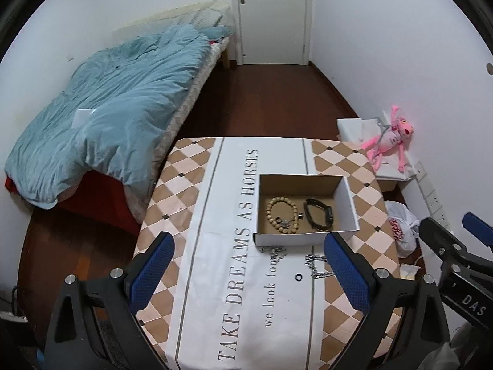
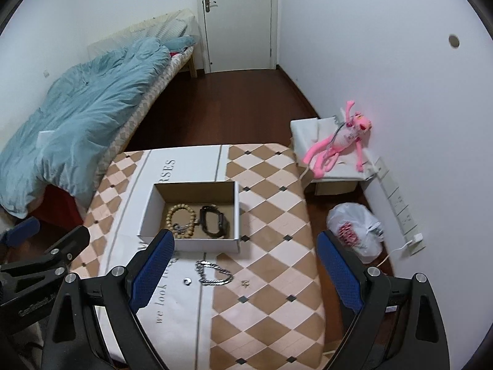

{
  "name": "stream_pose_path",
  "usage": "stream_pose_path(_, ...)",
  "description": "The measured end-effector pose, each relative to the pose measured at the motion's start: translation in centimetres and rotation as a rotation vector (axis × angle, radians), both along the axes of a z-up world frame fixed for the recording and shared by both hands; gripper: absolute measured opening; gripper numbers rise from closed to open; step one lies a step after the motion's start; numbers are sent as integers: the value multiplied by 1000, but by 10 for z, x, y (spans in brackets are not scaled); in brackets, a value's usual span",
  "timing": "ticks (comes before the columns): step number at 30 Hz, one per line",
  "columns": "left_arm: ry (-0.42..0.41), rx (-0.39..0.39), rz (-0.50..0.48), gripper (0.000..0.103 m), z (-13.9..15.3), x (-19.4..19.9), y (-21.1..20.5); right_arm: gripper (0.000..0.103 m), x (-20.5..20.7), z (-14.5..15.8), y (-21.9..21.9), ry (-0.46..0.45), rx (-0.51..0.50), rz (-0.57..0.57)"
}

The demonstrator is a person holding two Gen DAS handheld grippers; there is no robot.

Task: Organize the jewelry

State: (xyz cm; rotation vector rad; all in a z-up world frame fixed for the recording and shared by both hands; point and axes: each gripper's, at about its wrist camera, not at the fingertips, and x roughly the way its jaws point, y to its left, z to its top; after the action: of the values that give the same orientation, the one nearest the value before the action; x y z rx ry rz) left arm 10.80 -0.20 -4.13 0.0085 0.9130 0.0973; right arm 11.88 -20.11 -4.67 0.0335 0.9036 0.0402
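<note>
An open white cardboard box (image 1: 346, 199) (image 2: 144, 215) stands on the table. Inside lie a wooden bead bracelet (image 1: 282, 214) (image 2: 181, 215) and a black watch band (image 1: 319, 217) (image 2: 214, 220). In front of the box lie a silver chain (image 1: 319, 263) (image 2: 214, 273), a small ring (image 1: 298, 277) (image 2: 186, 281), a thinner silver chain (image 1: 274, 251) and a tiny charm (image 2: 245, 283). My left gripper (image 1: 251, 273) is open and empty above the table's near side. My right gripper (image 2: 243, 273) is open and empty, above the silver chain.
The table has a checked cloth with a white printed runner (image 1: 234, 277). A bed with a blue duvet (image 1: 107, 108) stands left. A pink plush toy (image 2: 339, 141) lies on a white box at the right wall, with a plastic bag (image 2: 354, 231) on the floor.
</note>
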Motion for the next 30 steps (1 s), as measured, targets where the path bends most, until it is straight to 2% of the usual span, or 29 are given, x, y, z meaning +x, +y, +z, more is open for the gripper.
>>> stream_pose_path(5,22,14,32,99,-30,-1,6,95,8,-44,-12,88,42,-17)
stream_pose_path(9,78,20,59,99,-75,-2,13,95,14,-102,-21,167,66,-27)
stream_pose_path(13,148,33,54,99,-121,-4,12,95,12,-170,-29,241,145,-36)
stream_pose_path(16,187,59,42,99,-148,-5,8,92,8,-203,-29,249,150,-33)
stream_pose_path(18,203,64,38,99,-160,-5,8,84,8,-216,-26,235,141,-24)
stream_pose_path(23,216,70,30,99,-178,-2,8,75,12,-229,-14,166,59,-3)
stream_pose_path(26,224,68,24,99,-183,-1,7,74,17,-229,-8,137,22,8)
stream_pose_path(28,221,68,13,99,-185,-1,5,66,18,-230,-3,112,-5,21)
stream_pose_path(30,218,74,3,99,-187,0,1,38,18,-228,3,91,-48,28)
